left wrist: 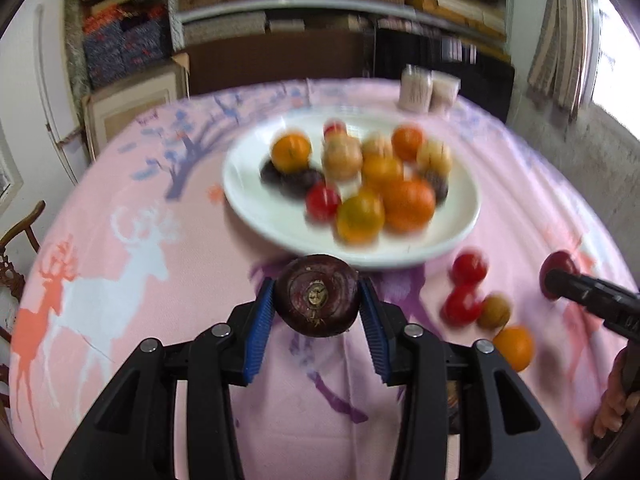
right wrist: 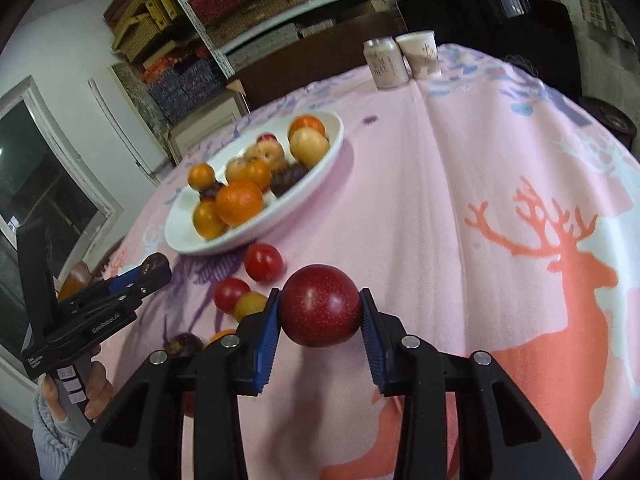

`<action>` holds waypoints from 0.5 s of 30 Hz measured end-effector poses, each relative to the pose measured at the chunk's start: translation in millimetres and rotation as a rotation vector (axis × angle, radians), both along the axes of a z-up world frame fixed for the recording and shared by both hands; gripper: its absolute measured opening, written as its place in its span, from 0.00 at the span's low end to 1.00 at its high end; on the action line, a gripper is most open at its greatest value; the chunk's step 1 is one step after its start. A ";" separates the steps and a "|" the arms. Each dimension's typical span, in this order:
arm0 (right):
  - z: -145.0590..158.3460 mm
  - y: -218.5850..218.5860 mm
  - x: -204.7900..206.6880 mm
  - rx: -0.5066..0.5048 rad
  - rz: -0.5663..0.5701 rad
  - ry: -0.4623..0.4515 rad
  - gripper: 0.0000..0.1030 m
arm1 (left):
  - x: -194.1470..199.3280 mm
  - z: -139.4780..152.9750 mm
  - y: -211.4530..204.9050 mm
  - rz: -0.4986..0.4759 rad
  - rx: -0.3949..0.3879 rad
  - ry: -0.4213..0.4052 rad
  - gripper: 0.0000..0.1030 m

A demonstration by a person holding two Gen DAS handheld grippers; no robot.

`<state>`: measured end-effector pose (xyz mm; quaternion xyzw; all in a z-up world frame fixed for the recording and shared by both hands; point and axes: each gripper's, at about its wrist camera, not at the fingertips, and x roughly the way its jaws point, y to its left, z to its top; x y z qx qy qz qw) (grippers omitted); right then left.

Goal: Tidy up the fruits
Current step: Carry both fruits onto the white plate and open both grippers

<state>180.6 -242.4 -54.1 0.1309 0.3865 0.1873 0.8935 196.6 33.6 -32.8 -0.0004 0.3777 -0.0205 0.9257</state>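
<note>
Blue-padded fingers of the left gripper point(left wrist: 318, 300) are clenching a dark purple fruit point(left wrist: 318, 295), its stem end facing the camera, and holding it above the pink deer-print tablecloth point(left wrist: 120, 264) just short of the near rim of the white plate point(left wrist: 256, 208). Likewise, the right gripper point(right wrist: 320, 312) is pinching a red plum point(right wrist: 319, 305) between its pads, holding it clear of the cloth.

Just beyond and to the left of the plum in the right wrist view, loose fruit is lying on the cloth: two red tomatoes point(right wrist: 263, 262) point(right wrist: 231, 293), a small yellowish fruit point(right wrist: 249, 305) touching the nearer tomato, a dark fruit point(right wrist: 185, 344), and an orange one point(right wrist: 221, 336) mostly hidden behind the gripper finger. A hand point(right wrist: 96, 388) is gripping the left tool's handle at the lower left.

Farther back, the plate is carrying a pile of oranges point(right wrist: 239, 202), pale peach-coloured fruits point(right wrist: 309, 145), dark purple ones point(right wrist: 289, 178) and a small red one point(right wrist: 267, 137); in the left wrist view this pile is blurring heavily.

At the far edge of the table, a pale bottle point(right wrist: 385, 63) and a paper cup point(right wrist: 419, 54) are standing side by side, and behind them shelves point(right wrist: 256, 8) of stacked goods are filling the wall.
</note>
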 end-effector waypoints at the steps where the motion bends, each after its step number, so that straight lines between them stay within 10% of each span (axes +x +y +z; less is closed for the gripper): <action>1: 9.4 4.2 2.8 -0.018 0.011 -0.021 0.38 | 3.7 7.2 1.7 -0.003 -0.020 -0.008 0.40; 7: 50.9 54.4 53.7 -0.105 0.064 -0.099 0.38 | 55.5 19.1 5.4 0.047 -0.023 0.012 0.40; 15: 33.8 89.0 121.0 -0.092 0.052 -0.085 0.39 | 102.8 -1.4 21.2 0.069 -0.053 0.062 0.41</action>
